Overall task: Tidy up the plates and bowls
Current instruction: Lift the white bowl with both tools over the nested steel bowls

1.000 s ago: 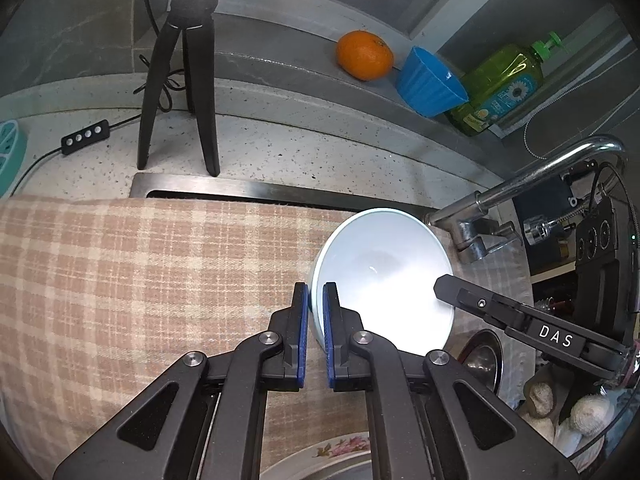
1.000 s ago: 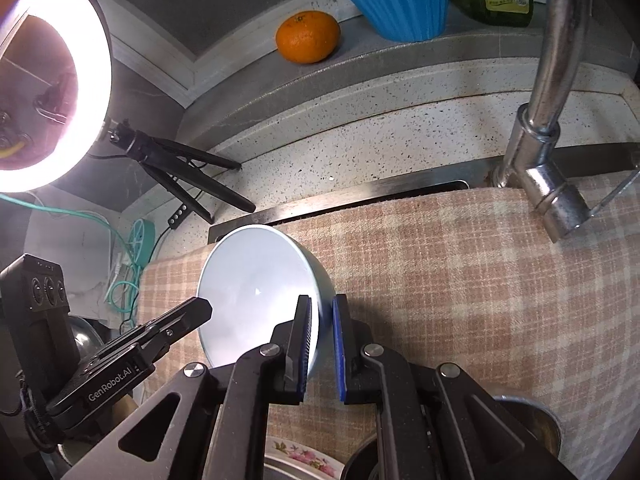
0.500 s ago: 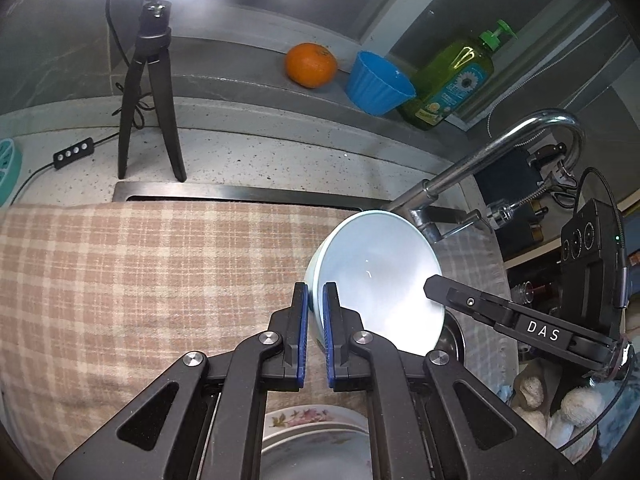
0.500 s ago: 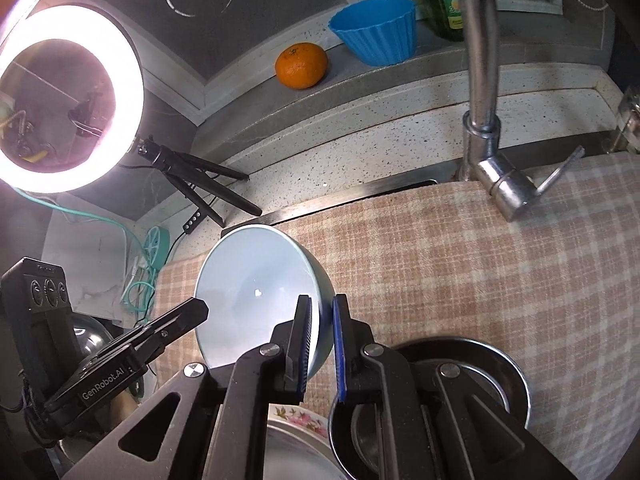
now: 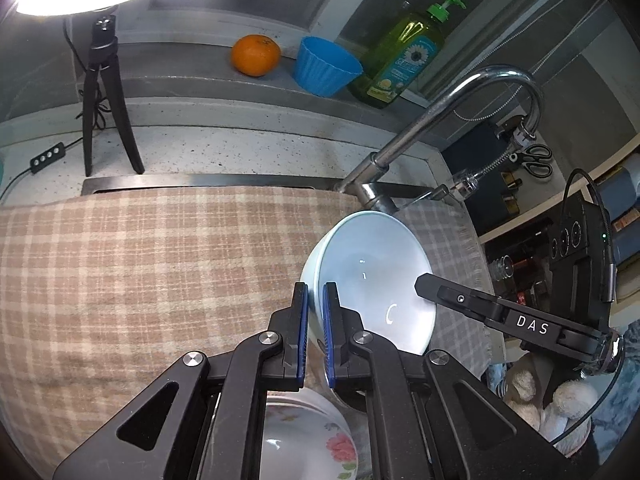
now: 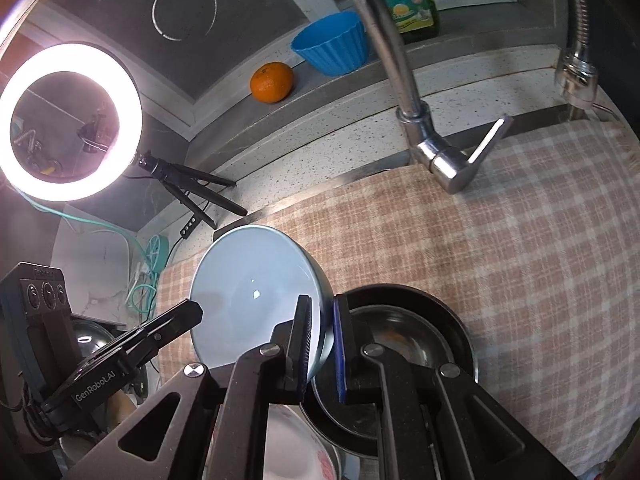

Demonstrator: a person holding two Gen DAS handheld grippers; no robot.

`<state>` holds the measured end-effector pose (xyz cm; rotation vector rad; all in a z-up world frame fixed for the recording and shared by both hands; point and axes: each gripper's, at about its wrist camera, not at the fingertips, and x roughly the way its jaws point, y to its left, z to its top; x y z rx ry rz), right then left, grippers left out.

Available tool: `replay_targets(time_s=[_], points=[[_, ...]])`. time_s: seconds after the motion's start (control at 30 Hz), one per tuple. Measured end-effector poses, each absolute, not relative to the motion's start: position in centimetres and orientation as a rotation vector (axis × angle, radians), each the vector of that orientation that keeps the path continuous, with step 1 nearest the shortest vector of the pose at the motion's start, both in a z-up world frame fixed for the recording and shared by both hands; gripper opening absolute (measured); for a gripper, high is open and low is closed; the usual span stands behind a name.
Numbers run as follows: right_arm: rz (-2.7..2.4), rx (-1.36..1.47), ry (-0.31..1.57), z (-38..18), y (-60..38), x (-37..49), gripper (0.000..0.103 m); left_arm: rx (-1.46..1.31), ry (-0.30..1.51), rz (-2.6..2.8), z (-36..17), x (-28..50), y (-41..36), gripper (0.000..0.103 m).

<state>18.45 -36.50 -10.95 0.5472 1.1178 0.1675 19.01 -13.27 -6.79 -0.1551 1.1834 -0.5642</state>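
A pale blue bowl [image 5: 372,280] is clamped at opposite rims by the left gripper [image 5: 315,312] and right gripper [image 6: 322,320]. It is held tilted above the checked cloth [image 5: 140,272], beside a metal pot [image 6: 404,332].

Ring light [image 6: 64,120] blown-out w/ glare, dim surroundings, sharp focus, heavy fisheye warp + dark corners.

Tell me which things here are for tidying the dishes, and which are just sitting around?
For the job:
- pale blue bowl, pinched at its rim by the left gripper and the right gripper
- flowered plate
- metal bowl

Just sitting around:
- orange
- blue cup
- soap bottle
- tap
- ring light
- checked cloth
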Motion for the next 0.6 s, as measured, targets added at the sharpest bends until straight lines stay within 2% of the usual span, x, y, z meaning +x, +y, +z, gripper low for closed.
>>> replay_targets(time_s=[0.6], points=[[0.101,0.580,1.128,-12.5,-40.2,13.9,0.010,-0.106,1.226,-0.638,-7.9,15.9,-17.2,0.006]])
